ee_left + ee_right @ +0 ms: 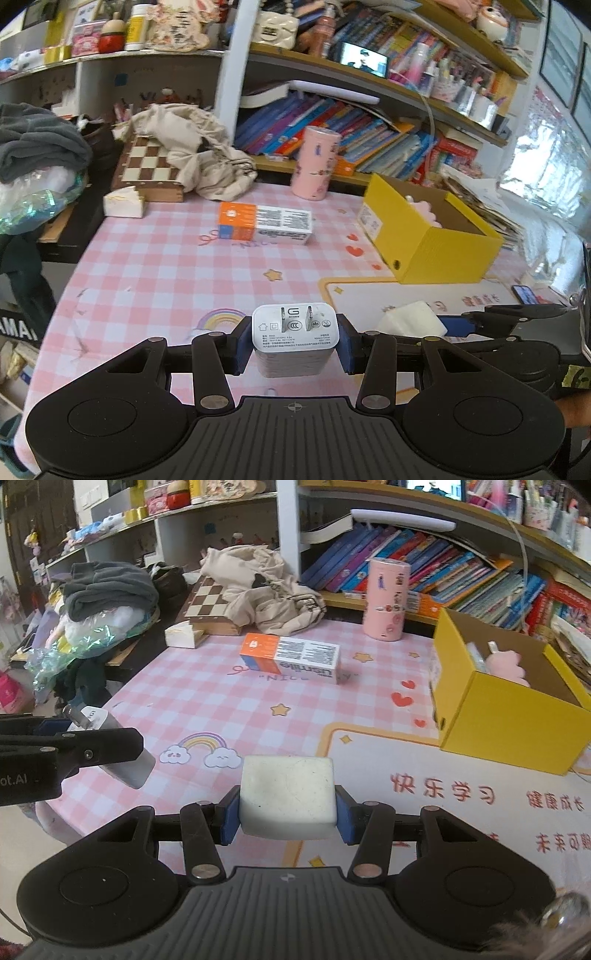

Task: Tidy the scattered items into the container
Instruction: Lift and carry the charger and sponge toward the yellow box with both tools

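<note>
Tidying partly done: pink thing (508,664) already in yellow box (509,716). Left gripper (294,341) pinches white charger (294,332), right gripper (286,805) pinches white block (287,797), both above table. Orange carton (290,657) not yet picked up.

Smooth white plastic charger (294,332) with metal prongs; matt yellow cardboard box (509,716); glossy pink checked tablecloth (166,266).

Left tool (295,341) clamped on a load, right tool (287,814) likewise, both angled downward

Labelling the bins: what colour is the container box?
Yellow box, plain brown inside; clearest in the right wrist view.
</note>
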A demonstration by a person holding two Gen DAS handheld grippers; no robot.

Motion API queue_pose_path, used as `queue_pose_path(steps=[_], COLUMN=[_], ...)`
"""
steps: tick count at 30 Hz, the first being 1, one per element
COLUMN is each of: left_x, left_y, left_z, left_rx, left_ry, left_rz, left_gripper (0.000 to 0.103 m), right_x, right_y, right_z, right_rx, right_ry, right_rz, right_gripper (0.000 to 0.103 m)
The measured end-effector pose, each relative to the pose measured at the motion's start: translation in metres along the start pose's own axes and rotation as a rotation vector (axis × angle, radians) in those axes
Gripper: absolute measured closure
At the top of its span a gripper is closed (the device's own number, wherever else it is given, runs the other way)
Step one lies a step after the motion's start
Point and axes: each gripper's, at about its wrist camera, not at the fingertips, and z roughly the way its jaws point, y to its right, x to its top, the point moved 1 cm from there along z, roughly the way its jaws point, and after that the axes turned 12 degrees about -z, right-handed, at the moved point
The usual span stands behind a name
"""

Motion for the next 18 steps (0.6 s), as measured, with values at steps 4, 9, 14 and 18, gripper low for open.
queue_pose_path(steps=[4,9,14,18], left_x=[-0.004,-0.008,-0.012,-0.016], left_y=[0.010,0.021,0.036,0.048], left_z=[0.003,0.007,0.011,0.016], left_rx=[-0.035,-0.074,-0.122,-0.156], left_ry=[-0.019,-0.036,-0.055,-0.074], left_rz=[0.030,0.055,0.088,0.108], left_gripper=[0.059,0.059,0.059,0.059], right_x=[-0.009,-0.021,-0.033,-0.042], right_y=[0.009,0.021,0.031,0.042], right_z=[-0.010,-0.022,-0.035,-0.043], right_rx=[-0.038,-0.088,-0.136,-0.174], right_ry=[-0.003,-0.008,-0.015,-0.027], right_rz=[0.038,0.081,0.111,0.139], right_gripper=[0.055,0.055,0.055,0.055])
